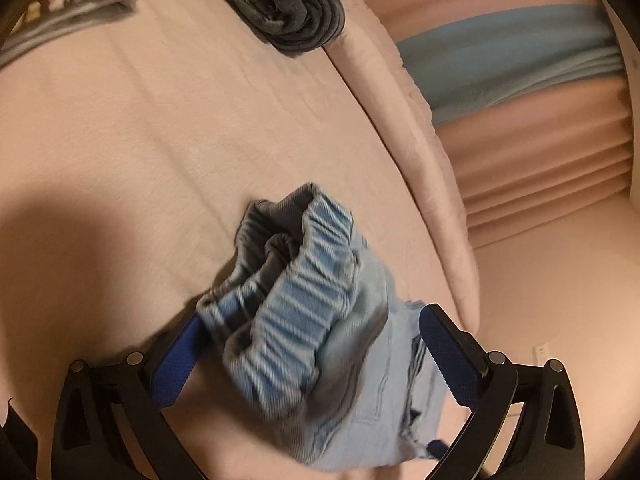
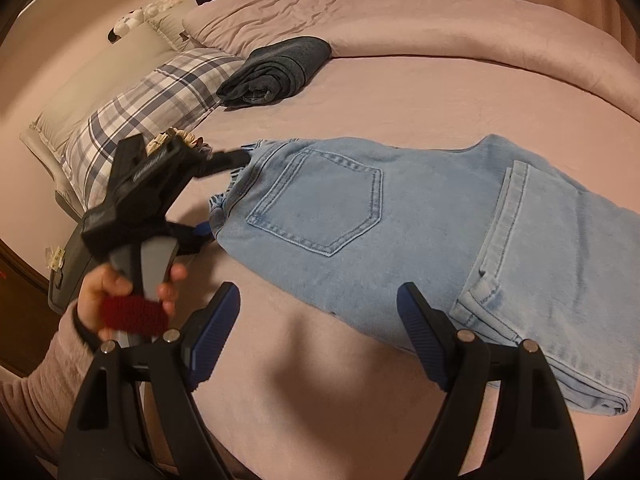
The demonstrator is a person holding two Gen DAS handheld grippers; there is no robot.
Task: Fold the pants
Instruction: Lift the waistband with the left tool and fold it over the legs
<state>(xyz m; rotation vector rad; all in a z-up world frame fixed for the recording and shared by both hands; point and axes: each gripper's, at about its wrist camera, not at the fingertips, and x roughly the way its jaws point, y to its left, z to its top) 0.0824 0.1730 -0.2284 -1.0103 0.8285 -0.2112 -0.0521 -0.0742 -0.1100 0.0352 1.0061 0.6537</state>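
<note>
Light blue jeans (image 2: 400,216) lie folded lengthwise on the pink bed, back pocket up, waistband to the left and legs to the right. In the left wrist view the elastic waistband (image 1: 304,280) sits bunched between the wide-apart blue pads of my left gripper (image 1: 308,344), which is open around it. The left gripper also shows in the right wrist view (image 2: 226,196), its jaws at the waistband end. My right gripper (image 2: 320,332) is open and empty, hovering over the bed just in front of the jeans' near edge.
A folded dark grey garment (image 2: 276,72) lies at the back of the bed (image 2: 280,380), also seen in the left wrist view (image 1: 280,4). A plaid pillow (image 2: 152,104) and soft toys are at the left. A pink duvet (image 2: 440,24) is piled along the far edge.
</note>
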